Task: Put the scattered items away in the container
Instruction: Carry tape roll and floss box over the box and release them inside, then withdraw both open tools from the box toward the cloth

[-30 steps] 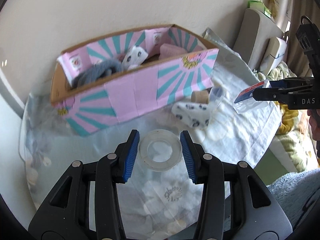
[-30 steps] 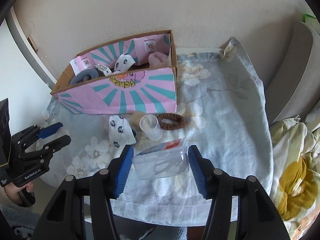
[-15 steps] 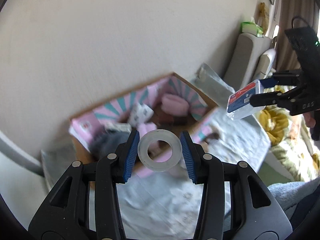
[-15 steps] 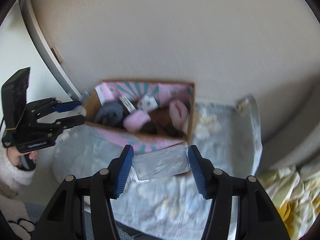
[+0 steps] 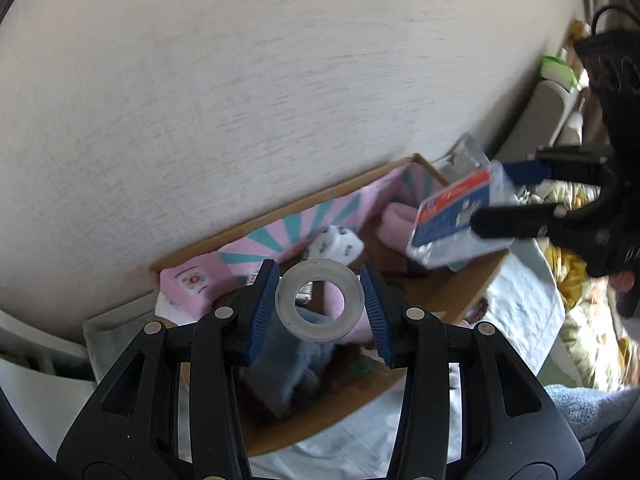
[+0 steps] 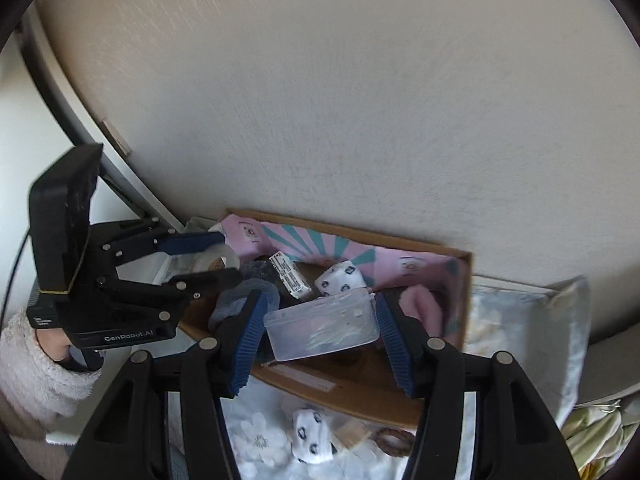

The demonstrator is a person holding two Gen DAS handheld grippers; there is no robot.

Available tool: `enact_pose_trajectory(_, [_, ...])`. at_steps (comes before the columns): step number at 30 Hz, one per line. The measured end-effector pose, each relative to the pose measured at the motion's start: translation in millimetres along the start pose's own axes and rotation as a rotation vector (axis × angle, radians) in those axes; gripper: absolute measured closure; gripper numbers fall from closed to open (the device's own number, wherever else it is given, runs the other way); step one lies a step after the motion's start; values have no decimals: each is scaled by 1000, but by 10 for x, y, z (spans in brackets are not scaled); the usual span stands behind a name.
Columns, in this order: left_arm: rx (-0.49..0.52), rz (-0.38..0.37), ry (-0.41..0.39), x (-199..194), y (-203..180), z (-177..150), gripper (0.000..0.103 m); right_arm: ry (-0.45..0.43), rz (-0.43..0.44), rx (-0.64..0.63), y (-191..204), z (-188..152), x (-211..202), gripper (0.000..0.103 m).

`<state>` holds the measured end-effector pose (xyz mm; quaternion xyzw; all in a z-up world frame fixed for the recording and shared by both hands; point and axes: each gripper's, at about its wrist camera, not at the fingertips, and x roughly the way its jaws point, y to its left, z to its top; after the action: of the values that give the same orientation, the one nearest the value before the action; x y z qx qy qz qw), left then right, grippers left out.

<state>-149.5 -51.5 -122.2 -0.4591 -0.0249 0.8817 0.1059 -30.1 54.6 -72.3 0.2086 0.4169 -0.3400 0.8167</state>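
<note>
Tape roll (image 5: 320, 300), clear, is being gripped by the left gripper (image 5: 320, 306) above the near-left part of the pink cardboard box (image 5: 304, 224). A clear plastic container (image 6: 322, 328) is being clamped in the right gripper (image 6: 320, 330) over the box's right half; one patterned sock (image 6: 312, 436) is lying outside on the floral cloth (image 6: 256, 440).
</note>
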Motion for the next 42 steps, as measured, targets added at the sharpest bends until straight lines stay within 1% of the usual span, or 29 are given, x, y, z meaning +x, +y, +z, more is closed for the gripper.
enact_pose_trajectory(5, [-30, 12, 26, 114, 165, 9, 64, 42, 15, 2, 72, 26, 288, 51])
enact_pose_trajectory(10, [-35, 17, 49, 202, 176, -23, 64, 48, 26, 1, 121, 48, 373, 51])
enact_pose_trajectory(18, [-42, 18, 69, 286, 183, -72, 64, 64, 29, 15, 87, 97, 460, 51])
enact_pose_trajectory(19, [-43, 19, 73, 300, 180, -75, 64, 70, 24, 19, 79, 145, 496, 50])
enact_pose_trajectory(22, [-66, 42, 91, 338, 180, -61, 63, 96, 3, 43, -8, 119, 522, 49])
enact_pose_trajectory(23, [-78, 47, 97, 351, 186, -61, 55, 106, -8, 55, -47, 111, 540, 43])
enact_pose_trajectory(24, [-91, 59, 101, 368, 187, -60, 44, 118, -16, 65, -92, 93, 562, 35])
enact_pose_trajectory(25, [-106, 81, 102, 378, 191, -58, 8, 142, -29, 80, -139, 75, 581, 15])
enact_pose_trajectory(26, [-121, 106, 93, 373, 200, -60, 1, 154, -37, 85, -167, 62, 583, 6])
enact_pose_trajectory(27, [-127, 119, 75, 361, 203, -63, 0, 161, -46, 84, -198, 41, 574, 4])
enact_pose_trajectory(28, [-126, 121, 65, 352, 197, -63, 0, 160, -50, 78, -213, 26, 553, 1])
enact_pose_trajectory(29, [-121, 119, 61, 345, 187, -61, 0, 157, -51, 71, -222, 14, 530, 1])
enact_pose_trajectory(34, [-94, 109, 67, 358, 102, -68, 0, 116, -71, 31, -199, -51, 363, 1])
enact_pose_trajectory(38, [-105, 92, 55, 341, 69, -82, 0, 91, -61, 23, -191, -105, 266, 1])
enact_pose_trajectory(42, [-107, 97, 48, 103, 89, -64, 0, 56, -50, 26, -203, -131, 73, 1])
